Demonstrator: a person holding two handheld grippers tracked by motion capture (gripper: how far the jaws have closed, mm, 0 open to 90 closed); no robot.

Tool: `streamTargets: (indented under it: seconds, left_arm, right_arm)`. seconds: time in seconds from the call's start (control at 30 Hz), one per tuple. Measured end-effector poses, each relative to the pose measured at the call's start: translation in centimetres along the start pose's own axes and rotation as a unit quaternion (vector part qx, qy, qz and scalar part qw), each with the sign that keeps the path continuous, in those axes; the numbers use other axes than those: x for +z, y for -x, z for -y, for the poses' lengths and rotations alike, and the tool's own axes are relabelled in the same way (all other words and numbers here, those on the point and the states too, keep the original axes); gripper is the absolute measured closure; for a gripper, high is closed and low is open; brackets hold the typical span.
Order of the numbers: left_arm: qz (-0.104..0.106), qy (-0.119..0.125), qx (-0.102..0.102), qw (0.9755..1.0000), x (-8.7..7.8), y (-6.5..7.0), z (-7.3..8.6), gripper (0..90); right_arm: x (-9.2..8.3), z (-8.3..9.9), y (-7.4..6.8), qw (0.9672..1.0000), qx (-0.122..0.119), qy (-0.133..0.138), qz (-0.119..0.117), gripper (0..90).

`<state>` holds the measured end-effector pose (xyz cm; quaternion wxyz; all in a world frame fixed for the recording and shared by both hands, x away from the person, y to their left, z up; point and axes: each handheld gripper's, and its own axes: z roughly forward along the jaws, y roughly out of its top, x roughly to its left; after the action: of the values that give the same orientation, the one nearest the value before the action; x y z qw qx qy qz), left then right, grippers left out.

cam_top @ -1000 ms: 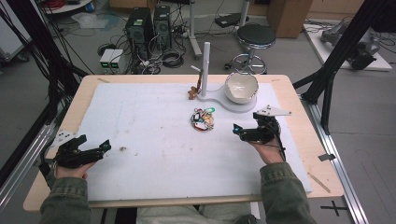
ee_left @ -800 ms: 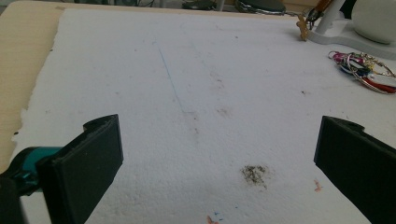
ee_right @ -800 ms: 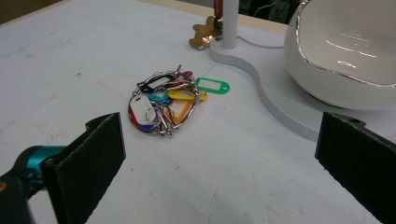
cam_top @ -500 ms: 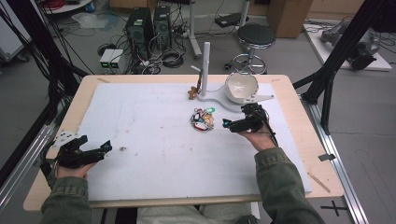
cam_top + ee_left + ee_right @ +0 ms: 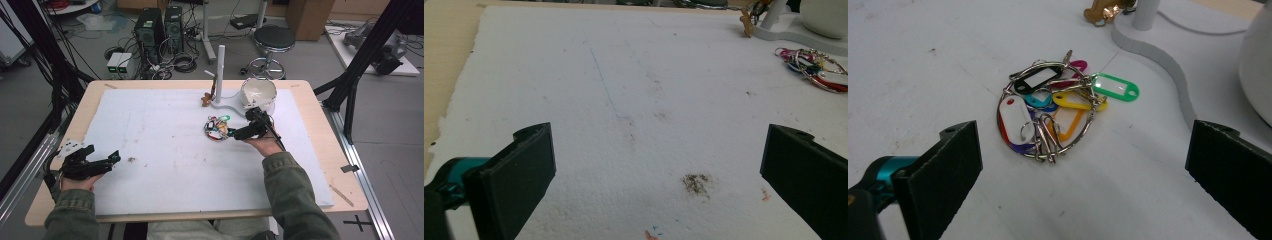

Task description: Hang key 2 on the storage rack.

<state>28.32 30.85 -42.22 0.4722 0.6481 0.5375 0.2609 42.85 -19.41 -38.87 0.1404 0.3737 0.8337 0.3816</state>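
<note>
1. The key ring (image 5: pixel 1055 112) lies flat on the white foam mat (image 5: pixel 165 150), a wire loop strung with coloured plastic tags: green, yellow, orange, black, pink, plus a white-faced one. The tags overlap, so the lower ones are partly covered and their number is hard to make out.
2. In the high view the key ring (image 5: pixel 216 127) sits right of the mat's centre, near the curved white stand base (image 5: pixel 227 105); there it shows as a small tangle with no readable detail.
3. The right gripper (image 5: pixel 240 133) is just beside the key ring on its right, jaws spread wide and holding nothing. In the right gripper view the ring lies between the 2 jaws but farther ahead, untouched.
4. A white bowl (image 5: pixel 259 92) stands on the stand base; in the right gripper view it is cut off at the frame edge.
5. A small brass-coloured object (image 5: pixel 1102 12) lies at the foot of the post; its form is unclear.
6. The left gripper (image 5: pixel 102 161) rests at the mat's near left corner, released and well apart from the ring.
</note>
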Motion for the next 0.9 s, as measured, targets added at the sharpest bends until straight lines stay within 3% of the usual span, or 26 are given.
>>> streamTargets:
  seconds: [0.63,0.9]
  left_arm:
    - [0.003,-0.004,0.006,1.0,0.2,0.0,0.0,1.7]
    - [0.004,-0.006,0.007,1.0,0.3,0.1,0.0,1.6]
  right_arm:
    - [3.9,-1.0,-1.1,0.9981,-0.019,-0.054,-0.02,0.8]
    - [5.2,-0.8,-1.5,0.9974,-0.035,-0.057,-0.026,4.3]
